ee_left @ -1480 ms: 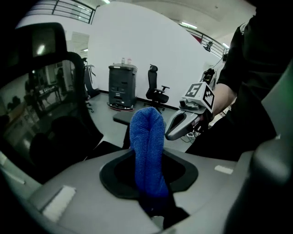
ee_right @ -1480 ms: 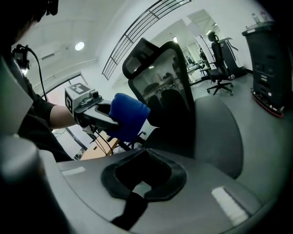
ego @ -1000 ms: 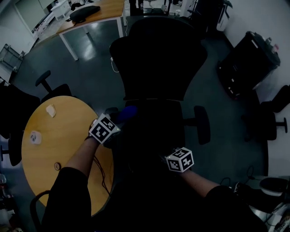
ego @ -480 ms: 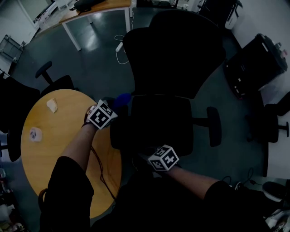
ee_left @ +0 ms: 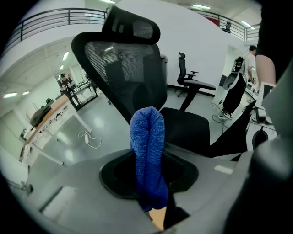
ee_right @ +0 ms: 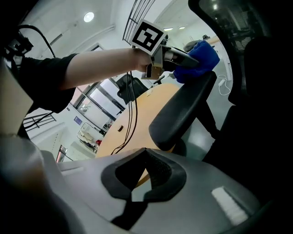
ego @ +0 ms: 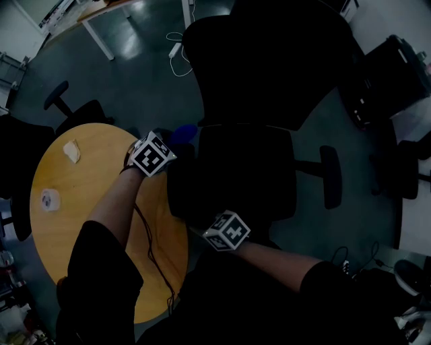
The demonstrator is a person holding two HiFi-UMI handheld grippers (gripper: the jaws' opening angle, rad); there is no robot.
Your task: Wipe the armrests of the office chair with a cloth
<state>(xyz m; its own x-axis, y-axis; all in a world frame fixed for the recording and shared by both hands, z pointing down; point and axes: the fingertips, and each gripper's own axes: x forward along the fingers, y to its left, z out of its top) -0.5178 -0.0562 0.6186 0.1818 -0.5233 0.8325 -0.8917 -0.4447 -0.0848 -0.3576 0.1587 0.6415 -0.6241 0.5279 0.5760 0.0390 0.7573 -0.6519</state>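
The black office chair [ego: 269, 87] stands in front of me. My left gripper [ego: 168, 145] is shut on a folded blue cloth [ego: 183, 133], which sticks out past its jaws [ee_left: 147, 151]. In the right gripper view the cloth [ee_right: 201, 57] rests on the far end of the chair's left armrest [ee_right: 181, 114], with the left gripper [ee_right: 169, 57] behind it. The right armrest [ego: 331, 176] is out at the right, untouched. My right gripper [ego: 202, 231] hovers low by the seat's front left corner, shut with nothing between its jaws [ee_right: 145, 169].
A round wooden table [ego: 74, 222] stands close on the left, with small items and a dark cable [ego: 151, 249] on it. Other black chairs [ego: 71, 111] stand at the left and right. A desk [ego: 101, 13] is far back, a white cord [ego: 176, 50] on the floor.
The right gripper has drawn back and to the left, toward the seat's front corner. The left gripper keeps the cloth at the left armrest. The head view has shifted forward a little.
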